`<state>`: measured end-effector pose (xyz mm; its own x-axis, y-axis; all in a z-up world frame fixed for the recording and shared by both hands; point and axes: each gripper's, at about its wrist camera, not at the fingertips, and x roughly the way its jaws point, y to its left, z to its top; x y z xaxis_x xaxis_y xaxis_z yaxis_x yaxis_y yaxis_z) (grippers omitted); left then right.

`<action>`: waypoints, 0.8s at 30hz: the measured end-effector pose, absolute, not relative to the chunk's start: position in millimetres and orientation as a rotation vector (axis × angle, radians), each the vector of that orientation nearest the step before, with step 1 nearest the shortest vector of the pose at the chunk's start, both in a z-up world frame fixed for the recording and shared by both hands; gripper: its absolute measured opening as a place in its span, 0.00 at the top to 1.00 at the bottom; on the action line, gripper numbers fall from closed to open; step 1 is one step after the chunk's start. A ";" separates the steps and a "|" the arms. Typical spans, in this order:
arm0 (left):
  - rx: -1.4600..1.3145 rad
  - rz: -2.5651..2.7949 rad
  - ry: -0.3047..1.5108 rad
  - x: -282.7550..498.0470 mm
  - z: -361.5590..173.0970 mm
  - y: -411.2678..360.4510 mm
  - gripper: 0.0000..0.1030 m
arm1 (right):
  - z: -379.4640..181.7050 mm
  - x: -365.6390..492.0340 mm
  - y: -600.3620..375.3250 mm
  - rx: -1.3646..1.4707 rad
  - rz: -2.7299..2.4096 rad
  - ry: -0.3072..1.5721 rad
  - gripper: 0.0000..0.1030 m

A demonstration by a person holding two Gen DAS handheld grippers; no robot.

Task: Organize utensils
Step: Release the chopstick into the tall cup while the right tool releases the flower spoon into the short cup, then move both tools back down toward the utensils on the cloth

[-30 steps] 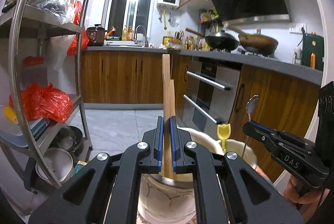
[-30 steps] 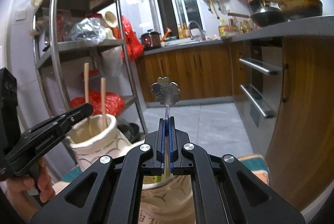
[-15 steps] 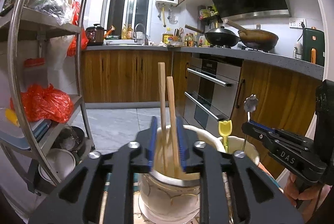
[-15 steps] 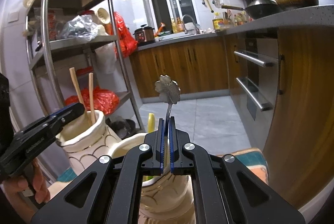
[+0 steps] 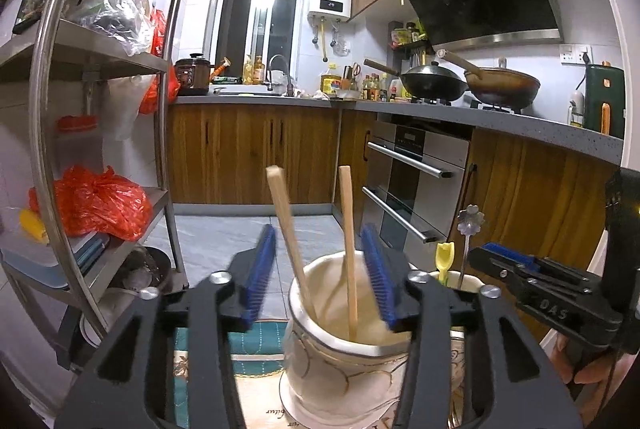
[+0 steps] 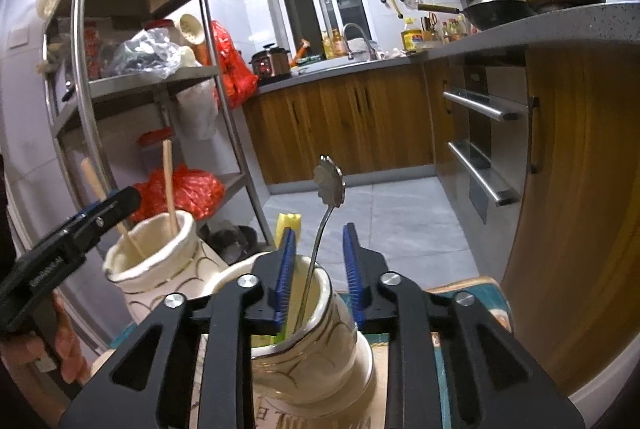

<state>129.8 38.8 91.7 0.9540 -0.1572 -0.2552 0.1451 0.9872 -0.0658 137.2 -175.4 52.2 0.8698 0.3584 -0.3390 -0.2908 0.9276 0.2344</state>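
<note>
While both grippers [image 5: 320, 273] [image 6: 316, 265] gape wide over cream jars [image 5: 344, 361] on a patterned mat [image 5: 248, 345], wooden kitchen cabinets [image 5: 248, 153] stand behind

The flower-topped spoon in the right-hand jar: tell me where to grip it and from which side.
Grip the thin metal stem of the flower-topped spoon just above the rim of its jar, coming down from above with the jaws either side of it. The stem leans up clear of the yellow utensil; the bowl end is hidden inside.
</note>
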 end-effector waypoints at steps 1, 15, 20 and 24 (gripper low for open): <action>-0.049 -0.146 0.255 127.6 92.3 40.3 0.46 | 54.2 134.6 -176.8 0.183 0.342 0.383 0.63; -0.068 -0.090 0.213 87.3 92.0 52.5 0.05 | 62.1 91.7 -207.2 0.191 0.265 0.336 0.05; -0.058 -0.096 0.248 66.8 79.1 52.6 0.05 | 53.3 71.2 -210.5 0.149 0.263 0.348 0.05; -0.054 -0.113 0.298 54.5 66.6 49.9 0.05 | 45.0 58.5 -213.2 0.128 0.261 0.368 0.05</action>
<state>54.5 49.9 66.6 0.9497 -0.1187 -0.2898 0.1028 0.9923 -0.0694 58.5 -213.2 45.0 0.9000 0.2747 -0.3383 -0.2284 0.9585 0.1707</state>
